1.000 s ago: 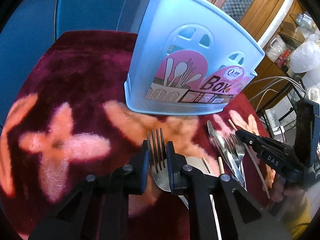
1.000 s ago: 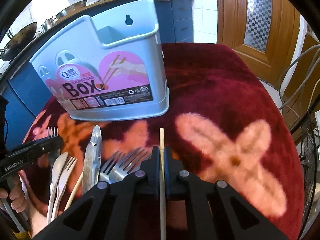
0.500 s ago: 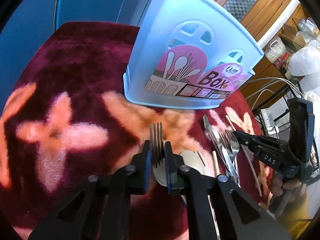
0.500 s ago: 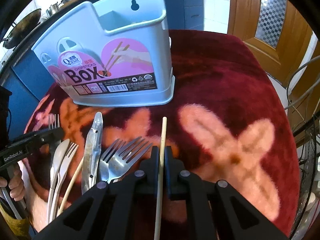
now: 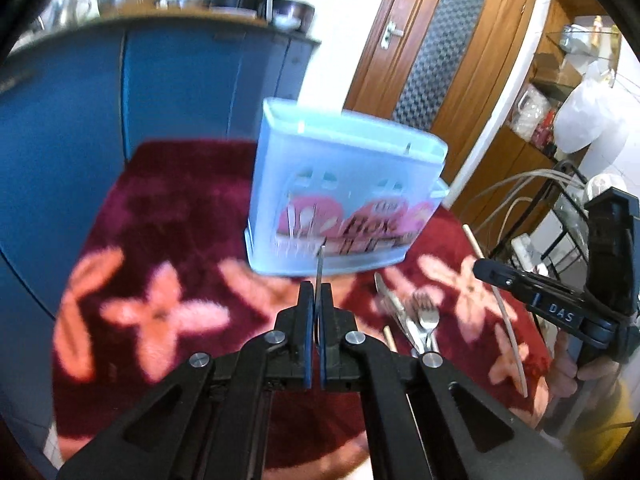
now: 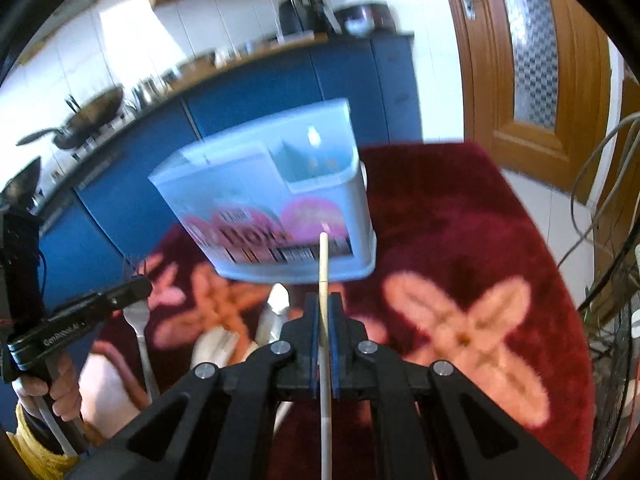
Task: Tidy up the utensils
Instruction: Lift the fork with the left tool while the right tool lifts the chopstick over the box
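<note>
A pale blue utensil box point(image 5: 344, 184) stands on the dark red flowered cloth point(image 5: 180, 208). My left gripper point(image 5: 316, 300) hangs above the cloth in front of the box; its jaws are closing the last bit and press on a metal fork point(image 5: 319, 272), seen edge-on. In the right wrist view the same box point(image 6: 272, 208) stands ahead, and my right gripper point(image 6: 325, 304) is shut on a wooden chopstick point(image 6: 324, 264) that points at it. Each gripper shows in the other's view: the right gripper point(image 5: 482, 270) with the chopstick point(image 5: 500, 308), the left gripper point(image 6: 138, 286) with the fork point(image 6: 138, 320).
A knife and forks point(image 5: 424, 320) and another chopstick point(image 5: 390, 338) lie on the cloth between the grippers. Blue cabinets point(image 5: 180, 92) with pots on top stand behind the table. A wooden door point(image 5: 432, 52) and loose cables point(image 5: 520, 192) are to the right.
Both grippers have risen off the cloth, carrying the fork and the chopstick. The fork has turned edge-on as the left jaws drew together. The box now looks smaller and lower.
</note>
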`<action>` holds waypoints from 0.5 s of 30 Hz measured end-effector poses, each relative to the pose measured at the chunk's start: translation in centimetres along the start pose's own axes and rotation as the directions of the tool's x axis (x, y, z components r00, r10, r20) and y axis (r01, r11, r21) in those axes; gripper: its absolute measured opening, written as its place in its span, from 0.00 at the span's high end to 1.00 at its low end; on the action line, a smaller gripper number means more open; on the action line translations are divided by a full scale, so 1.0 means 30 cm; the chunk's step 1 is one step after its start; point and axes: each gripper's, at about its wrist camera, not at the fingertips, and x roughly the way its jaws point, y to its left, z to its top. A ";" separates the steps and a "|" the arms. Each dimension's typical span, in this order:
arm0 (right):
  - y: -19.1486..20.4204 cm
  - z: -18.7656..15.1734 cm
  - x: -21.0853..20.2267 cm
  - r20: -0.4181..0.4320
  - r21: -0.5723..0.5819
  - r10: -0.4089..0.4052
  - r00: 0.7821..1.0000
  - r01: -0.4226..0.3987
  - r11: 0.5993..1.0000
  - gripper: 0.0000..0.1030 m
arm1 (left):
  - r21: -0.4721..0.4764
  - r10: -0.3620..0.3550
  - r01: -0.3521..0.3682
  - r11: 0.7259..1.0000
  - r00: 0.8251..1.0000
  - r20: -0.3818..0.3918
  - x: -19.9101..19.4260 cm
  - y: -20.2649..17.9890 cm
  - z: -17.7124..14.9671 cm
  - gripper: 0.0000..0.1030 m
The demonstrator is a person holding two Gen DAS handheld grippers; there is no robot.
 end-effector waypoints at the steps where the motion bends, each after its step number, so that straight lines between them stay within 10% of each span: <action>1: 0.002 0.005 -0.020 0.026 -0.001 0.004 1.000 -0.004 1.000 0.94 | 0.007 0.007 -0.007 1.000 1.000 0.025 -0.022 -0.007 0.009 1.00; 15: 0.040 0.068 -0.198 0.265 -0.014 0.026 0.964 -0.024 1.000 0.94 | 0.051 0.066 -0.081 0.995 0.964 0.258 -0.243 -0.048 0.172 1.00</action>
